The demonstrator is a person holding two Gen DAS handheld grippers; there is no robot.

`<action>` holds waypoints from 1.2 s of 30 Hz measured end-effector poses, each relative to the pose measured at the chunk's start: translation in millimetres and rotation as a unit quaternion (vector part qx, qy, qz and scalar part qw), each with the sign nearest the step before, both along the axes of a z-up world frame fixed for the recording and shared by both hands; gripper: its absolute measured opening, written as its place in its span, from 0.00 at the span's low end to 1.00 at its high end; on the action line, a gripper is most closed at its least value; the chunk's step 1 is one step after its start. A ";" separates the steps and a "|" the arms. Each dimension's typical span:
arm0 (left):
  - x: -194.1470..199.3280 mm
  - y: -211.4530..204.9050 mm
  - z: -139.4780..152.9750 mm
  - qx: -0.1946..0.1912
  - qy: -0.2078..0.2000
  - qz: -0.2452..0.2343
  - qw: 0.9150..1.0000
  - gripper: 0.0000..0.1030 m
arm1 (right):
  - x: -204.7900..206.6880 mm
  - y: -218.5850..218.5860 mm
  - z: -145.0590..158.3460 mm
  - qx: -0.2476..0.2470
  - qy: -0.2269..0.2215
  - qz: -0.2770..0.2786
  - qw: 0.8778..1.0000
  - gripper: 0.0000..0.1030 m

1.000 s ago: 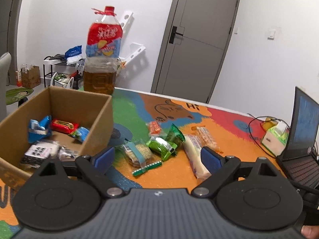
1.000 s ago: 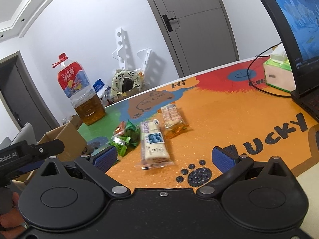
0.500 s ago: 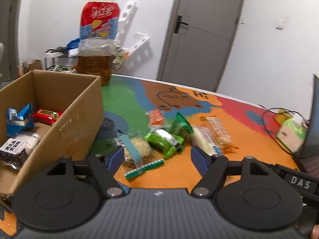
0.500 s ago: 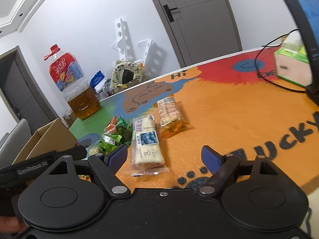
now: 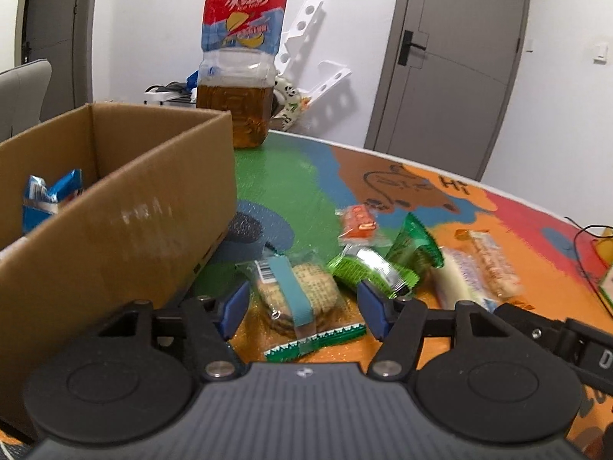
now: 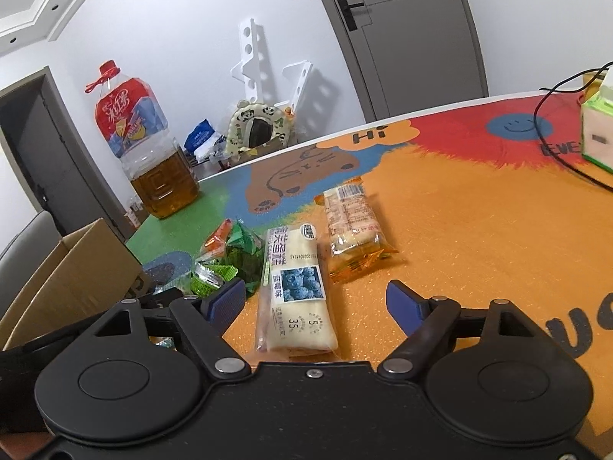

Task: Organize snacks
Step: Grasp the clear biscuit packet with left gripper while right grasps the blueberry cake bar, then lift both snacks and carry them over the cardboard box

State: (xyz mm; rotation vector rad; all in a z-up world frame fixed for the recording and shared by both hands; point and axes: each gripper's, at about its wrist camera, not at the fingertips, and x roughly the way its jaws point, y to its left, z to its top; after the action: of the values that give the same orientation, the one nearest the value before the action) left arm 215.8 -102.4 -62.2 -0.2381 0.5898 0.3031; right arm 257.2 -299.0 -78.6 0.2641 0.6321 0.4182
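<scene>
Both grippers open over snacks on the colourful table mat.

The left gripper (image 5: 302, 304) has its jaws spread around a clear-wrapped biscuit pack (image 5: 297, 293) at lower centre, holding nothing; the cardboard box (image 5: 126, 222) fills the left. The right gripper (image 6: 316, 301) is wide open and empty around the blueberry bread pack (image 6: 295, 287), with an orange cracker pack (image 6: 350, 226) just beyond it.

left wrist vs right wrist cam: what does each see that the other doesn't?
Left wrist only: the box interior with a blue packet, and the cookie pack between the open left gripper.

Right wrist only: the tissue box and the blueberry print on the bread pack ahead of the open right gripper.

Both: tea bottle, cardboard box, green packets, orange pack.
</scene>
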 end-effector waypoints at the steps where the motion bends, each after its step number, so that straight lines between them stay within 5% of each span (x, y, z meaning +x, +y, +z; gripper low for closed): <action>1: 1.8 0.2 -2.1 0.000 0.004 0.001 1.000 0.61 | 0.2 1.1 -1.2 -0.001 0.001 0.003 1.000 0.78; 4: 6.1 1.1 -6.8 -0.002 0.014 0.001 1.000 0.59 | 1.7 5.3 -5.0 -0.010 0.008 0.010 1.000 0.73; 7: 6.3 4.9 -6.5 -0.006 0.012 0.013 1.000 0.48 | 0.8 10.0 -7.9 -0.022 0.006 0.016 1.000 0.62; 9: 5.2 5.4 -6.4 -0.005 0.011 0.012 1.000 0.45 | -0.4 11.3 -8.0 -0.025 0.008 0.022 0.999 0.44; 11: 1.7 3.9 -6.5 -0.007 0.009 0.009 1.000 0.45 | -1.9 11.1 -7.6 -0.029 0.009 0.020 0.999 0.40; 23: -31.0 -9.9 -2.5 -0.027 0.012 -0.041 0.999 0.45 | -31.7 -6.7 -5.6 0.008 0.004 -0.006 1.000 0.34; 36: -76.1 -0.3 37.3 -0.049 -0.046 -0.071 0.995 0.45 | -62.4 -1.1 22.7 0.010 -0.031 -0.015 0.999 0.25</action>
State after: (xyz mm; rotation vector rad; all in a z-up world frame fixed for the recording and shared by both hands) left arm 139.7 -102.7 -24.9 -0.3019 0.5281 0.1252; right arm 194.8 -300.1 -55.9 0.2777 0.5636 0.4029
